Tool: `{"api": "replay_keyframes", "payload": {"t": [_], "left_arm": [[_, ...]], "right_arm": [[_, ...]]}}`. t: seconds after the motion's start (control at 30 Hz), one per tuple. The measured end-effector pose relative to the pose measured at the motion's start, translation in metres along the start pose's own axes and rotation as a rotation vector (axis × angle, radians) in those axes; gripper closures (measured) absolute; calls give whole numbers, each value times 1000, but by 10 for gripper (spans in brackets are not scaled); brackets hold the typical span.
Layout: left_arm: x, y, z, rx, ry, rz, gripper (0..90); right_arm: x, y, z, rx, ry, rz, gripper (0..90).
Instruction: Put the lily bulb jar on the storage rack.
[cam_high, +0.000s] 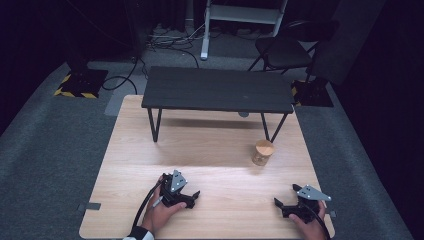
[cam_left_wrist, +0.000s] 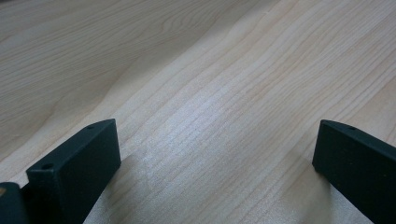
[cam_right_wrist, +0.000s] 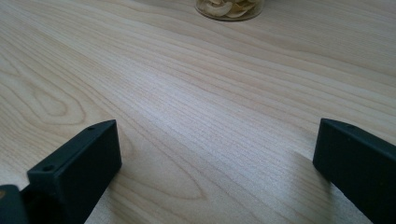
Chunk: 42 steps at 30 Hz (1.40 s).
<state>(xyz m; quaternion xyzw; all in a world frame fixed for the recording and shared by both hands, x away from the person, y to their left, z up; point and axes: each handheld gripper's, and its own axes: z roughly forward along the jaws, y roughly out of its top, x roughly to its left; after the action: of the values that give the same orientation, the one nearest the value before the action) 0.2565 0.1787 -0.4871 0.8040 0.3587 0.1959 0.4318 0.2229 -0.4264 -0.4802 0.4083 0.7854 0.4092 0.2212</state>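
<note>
A small glass jar (cam_high: 262, 152) with a wooden lid stands on the light wooden table (cam_high: 210, 150), right of centre. Its base, holding pale pieces, is at the top edge of the right gripper view (cam_right_wrist: 229, 9). A hand holds my left gripper (cam_high: 192, 199) low over the table near the front, left of centre. It is open, with bare wood between its jaws (cam_left_wrist: 217, 154). Near the front right corner a hand holds my right gripper (cam_high: 286, 196), pointing toward the jar. It is open too, with nothing between its jaws (cam_right_wrist: 217, 154).
A low black bench (cam_high: 217, 90) on thin legs stands across the far part of the table, behind the jar. Grey carpet surrounds the table. A dark chair (cam_high: 285, 50) and a white frame (cam_high: 240, 15) stand on the floor beyond.
</note>
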Motion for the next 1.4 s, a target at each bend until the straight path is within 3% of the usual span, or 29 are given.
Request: {"api": "replay_keyframes", "payload": {"t": [1.0,1.13,1.2,1.3,1.4], "left_arm": [[0,0,0,0,-2,0,8],[0,0,0,0,-2,1,8],[0,0,0,0,-2,1,9],[0,0,0,0,-2,1,9],[0,0,0,1,-2,1,8]], "right_arm": [[-2,2,1,7,8,-4,0],[0,8,2,23,-17,17,9],[-3,10,3,26,-6,22,12],[-5,10,4,-16,10,4,12],[-8,22,7,-47,25,-23,13]]}}
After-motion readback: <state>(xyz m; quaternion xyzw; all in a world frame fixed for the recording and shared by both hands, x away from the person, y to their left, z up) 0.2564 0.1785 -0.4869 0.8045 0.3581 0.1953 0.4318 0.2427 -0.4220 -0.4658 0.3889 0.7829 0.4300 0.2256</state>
